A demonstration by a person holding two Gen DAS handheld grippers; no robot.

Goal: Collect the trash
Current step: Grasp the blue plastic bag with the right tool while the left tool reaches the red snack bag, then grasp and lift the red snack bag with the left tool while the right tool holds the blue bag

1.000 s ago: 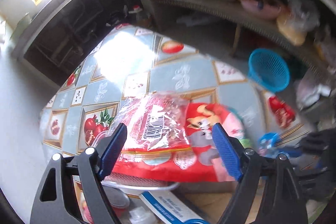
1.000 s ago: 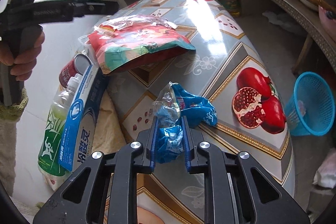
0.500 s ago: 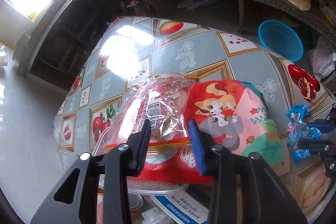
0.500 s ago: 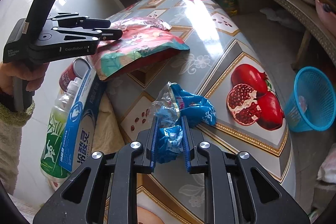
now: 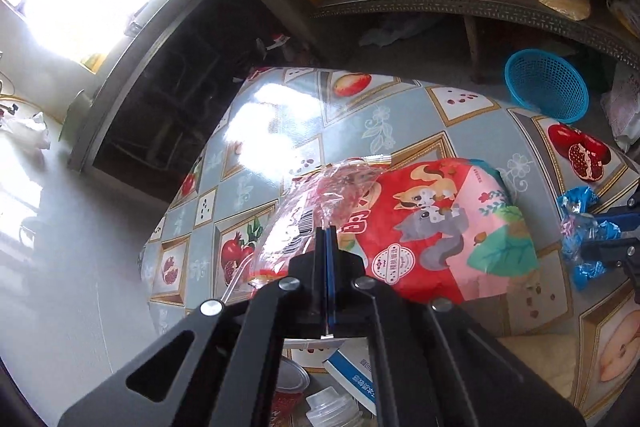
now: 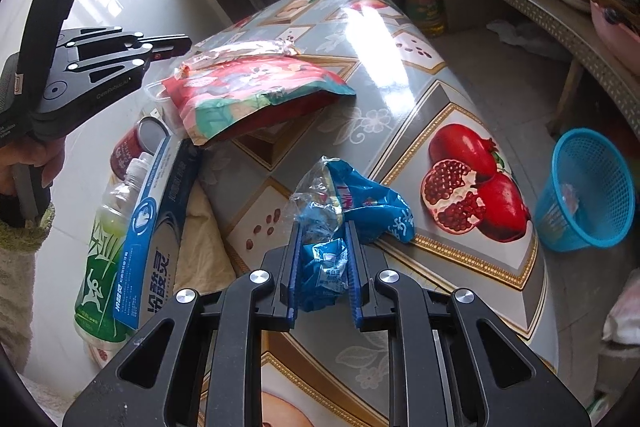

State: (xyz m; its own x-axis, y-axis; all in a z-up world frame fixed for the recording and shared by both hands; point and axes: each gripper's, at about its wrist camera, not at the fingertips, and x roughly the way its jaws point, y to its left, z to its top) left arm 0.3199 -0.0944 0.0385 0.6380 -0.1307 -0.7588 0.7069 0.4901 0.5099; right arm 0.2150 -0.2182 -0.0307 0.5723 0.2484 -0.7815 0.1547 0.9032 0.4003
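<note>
Crinkled clear plastic wrapper (image 5: 320,195), lying on the red cat-print pouch (image 5: 432,227), is being pinched by the left gripper (image 5: 326,239); the right gripper (image 6: 323,259) is clamping a blue crumpled wrapper (image 6: 360,203). Both pickups appear secured; next, carrying them toward the blue mesh basket (image 6: 588,187) seems likely.

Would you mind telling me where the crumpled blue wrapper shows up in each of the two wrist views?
Left wrist view: the blue wrapper sits at the far right edge, pinched by the right tongs.
Right wrist view: it is at bottom centre, between the right tongs.
Shared landmark: the blue basket on the floor beyond the table.
</note>
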